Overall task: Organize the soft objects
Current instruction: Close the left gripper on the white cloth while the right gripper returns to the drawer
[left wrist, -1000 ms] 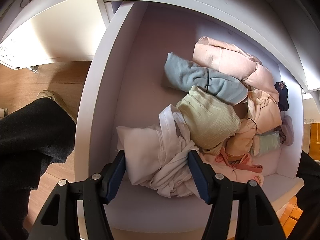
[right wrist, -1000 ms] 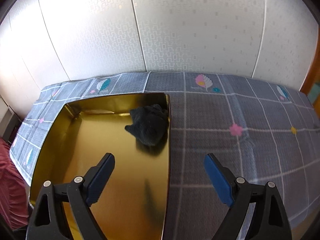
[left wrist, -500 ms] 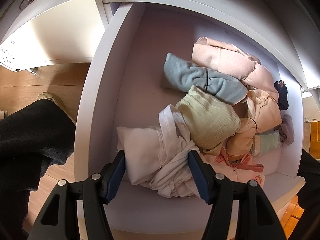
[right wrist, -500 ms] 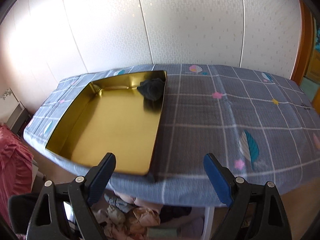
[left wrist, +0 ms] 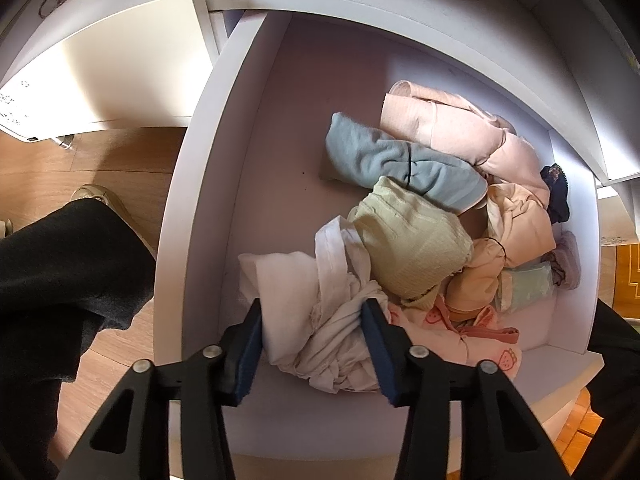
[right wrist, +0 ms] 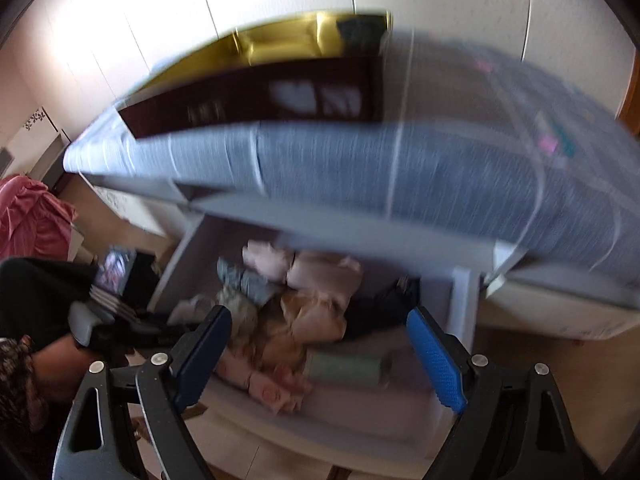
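Your left tongs [left wrist: 312, 338] have just closed on the white cloth [left wrist: 316, 304]; right tongs [right wrist: 320, 354] wide, empty. One dark item sits in the gold tray [right wrist: 280, 46] at 12 o'clock; the drawer [left wrist: 208, 184] pile remains.

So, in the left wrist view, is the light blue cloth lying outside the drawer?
No, the light blue cloth lies inside the white drawer, on the pile beside the pink garment.
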A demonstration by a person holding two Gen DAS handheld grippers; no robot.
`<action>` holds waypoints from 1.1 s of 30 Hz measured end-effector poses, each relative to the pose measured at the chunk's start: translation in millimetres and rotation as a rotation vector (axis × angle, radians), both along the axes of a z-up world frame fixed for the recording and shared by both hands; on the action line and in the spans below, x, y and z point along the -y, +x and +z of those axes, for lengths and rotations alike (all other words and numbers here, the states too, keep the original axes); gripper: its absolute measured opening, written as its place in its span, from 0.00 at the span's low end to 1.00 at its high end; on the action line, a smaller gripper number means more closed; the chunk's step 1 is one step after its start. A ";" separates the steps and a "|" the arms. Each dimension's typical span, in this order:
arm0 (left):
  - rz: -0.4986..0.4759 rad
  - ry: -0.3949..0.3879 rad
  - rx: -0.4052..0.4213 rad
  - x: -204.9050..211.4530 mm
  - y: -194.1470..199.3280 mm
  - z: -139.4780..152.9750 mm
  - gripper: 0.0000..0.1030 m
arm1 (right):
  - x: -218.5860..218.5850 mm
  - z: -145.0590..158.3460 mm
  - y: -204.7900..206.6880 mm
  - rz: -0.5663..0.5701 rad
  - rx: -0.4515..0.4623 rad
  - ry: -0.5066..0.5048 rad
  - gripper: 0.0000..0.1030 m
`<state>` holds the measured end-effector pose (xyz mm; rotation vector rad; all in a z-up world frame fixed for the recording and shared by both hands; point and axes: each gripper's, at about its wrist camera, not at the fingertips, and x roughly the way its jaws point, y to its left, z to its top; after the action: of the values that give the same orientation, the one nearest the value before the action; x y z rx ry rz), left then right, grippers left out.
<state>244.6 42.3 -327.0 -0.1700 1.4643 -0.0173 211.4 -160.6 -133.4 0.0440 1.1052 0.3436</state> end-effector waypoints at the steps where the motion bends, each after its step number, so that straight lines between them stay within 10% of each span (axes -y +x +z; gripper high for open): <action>1: 0.002 -0.005 -0.001 -0.2 0.0 0.9 0.43 | -1.2 -10.5 0.9 0.004 -0.029 0.003 0.88; 23: -0.005 -0.068 0.045 -5.2 -12.9 43.4 0.34 | 0.0 -143.4 30.6 -0.044 -0.382 -0.090 0.80; 33: -0.045 -0.067 0.094 0.9 -13.3 71.2 0.34 | -35.0 -166.1 32.7 0.288 -0.345 -0.249 0.73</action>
<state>231.3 41.4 -255.8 -0.1881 1.3740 -0.1101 244.0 -125.6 -299.5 -0.2891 1.4948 0.4643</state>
